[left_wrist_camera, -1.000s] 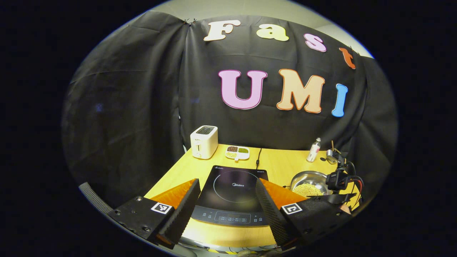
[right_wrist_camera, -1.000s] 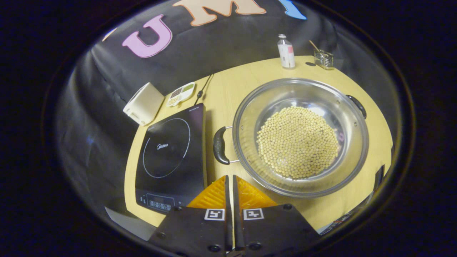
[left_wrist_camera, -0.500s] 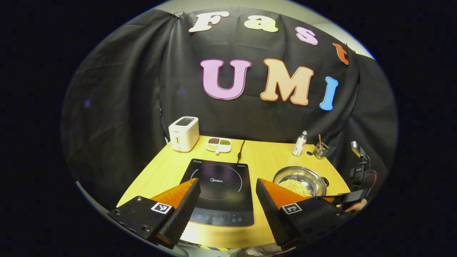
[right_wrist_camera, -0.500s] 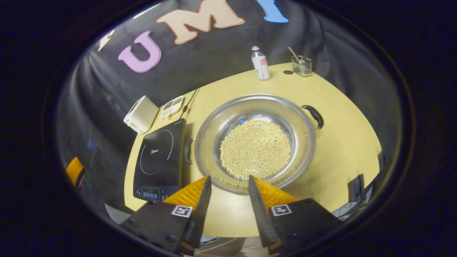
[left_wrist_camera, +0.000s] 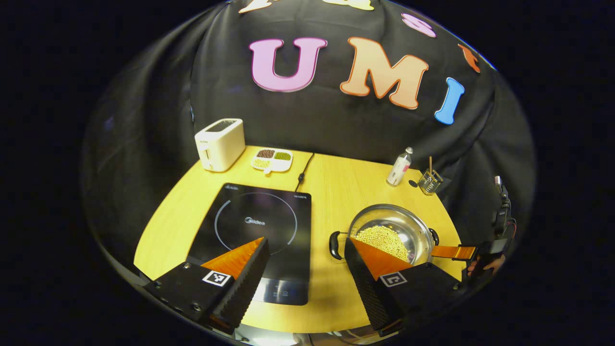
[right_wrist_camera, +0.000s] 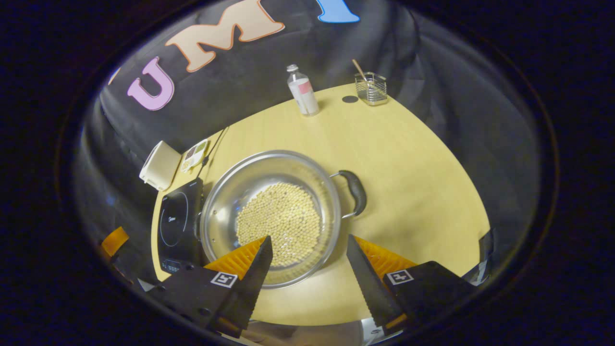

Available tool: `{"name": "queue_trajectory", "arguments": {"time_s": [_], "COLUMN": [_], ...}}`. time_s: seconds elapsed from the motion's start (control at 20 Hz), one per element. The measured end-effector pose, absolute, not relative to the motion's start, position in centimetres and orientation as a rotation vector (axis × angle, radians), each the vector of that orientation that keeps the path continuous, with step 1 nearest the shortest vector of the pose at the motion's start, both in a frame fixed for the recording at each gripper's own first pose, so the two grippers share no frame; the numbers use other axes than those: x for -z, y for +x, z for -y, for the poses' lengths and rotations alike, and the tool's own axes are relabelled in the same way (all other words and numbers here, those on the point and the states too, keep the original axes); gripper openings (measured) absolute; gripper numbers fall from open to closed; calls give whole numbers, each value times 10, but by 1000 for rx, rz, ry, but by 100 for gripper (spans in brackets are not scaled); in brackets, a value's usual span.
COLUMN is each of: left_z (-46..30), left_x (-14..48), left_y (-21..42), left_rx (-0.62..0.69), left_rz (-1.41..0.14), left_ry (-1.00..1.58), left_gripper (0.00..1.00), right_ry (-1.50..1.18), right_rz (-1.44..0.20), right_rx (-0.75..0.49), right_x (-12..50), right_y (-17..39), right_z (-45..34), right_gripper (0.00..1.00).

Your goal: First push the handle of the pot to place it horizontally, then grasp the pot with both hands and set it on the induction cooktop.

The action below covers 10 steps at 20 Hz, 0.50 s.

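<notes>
A steel pot (right_wrist_camera: 250,178) holding yellow beans (right_wrist_camera: 278,223) stands on the wooden table, right of the black induction cooktop (left_wrist_camera: 259,226). In the left gripper view its black handles (left_wrist_camera: 335,245) point left and right. My right gripper (right_wrist_camera: 308,239) is open and hovers over the pot's near rim, with the right handle (right_wrist_camera: 358,192) just beyond its right finger. My left gripper (left_wrist_camera: 305,242) is open above the cooktop's near right corner, short of the pot (left_wrist_camera: 413,226). The right gripper's orange finger (left_wrist_camera: 451,251) shows beside the pot.
At the back of the table stand a white toaster (left_wrist_camera: 219,144), a divided dish (left_wrist_camera: 272,160), a small bottle (left_wrist_camera: 399,167) and a glass holder (left_wrist_camera: 429,180). The cooktop's cord (left_wrist_camera: 303,173) runs backward. A hand (left_wrist_camera: 485,263) holds the right gripper.
The right gripper went from shut to open and drew back toward the pot's right side. The left gripper rose and tipped downward, bringing more of the table and the pot into view.
</notes>
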<state>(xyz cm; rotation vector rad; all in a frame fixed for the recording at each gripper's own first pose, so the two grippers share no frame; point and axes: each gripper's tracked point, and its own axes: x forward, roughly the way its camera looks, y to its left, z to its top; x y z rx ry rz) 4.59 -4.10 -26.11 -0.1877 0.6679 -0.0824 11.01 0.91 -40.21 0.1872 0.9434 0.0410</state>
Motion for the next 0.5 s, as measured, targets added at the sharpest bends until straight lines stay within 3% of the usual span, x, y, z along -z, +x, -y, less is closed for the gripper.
{"name": "queue_trajectory", "arguments": {"time_s": [0.5], "left_z": [107], "left_x": [351], "left_y": [83], "left_rx": [162], "left_rz": [-986], "left_ry": [-332], "left_gripper": [97], "right_ry": [174], "right_rz": [-1096], "right_rx": [-170], "right_x": [429], "right_y": [159], "right_z": [14], "right_gripper": [94]}}
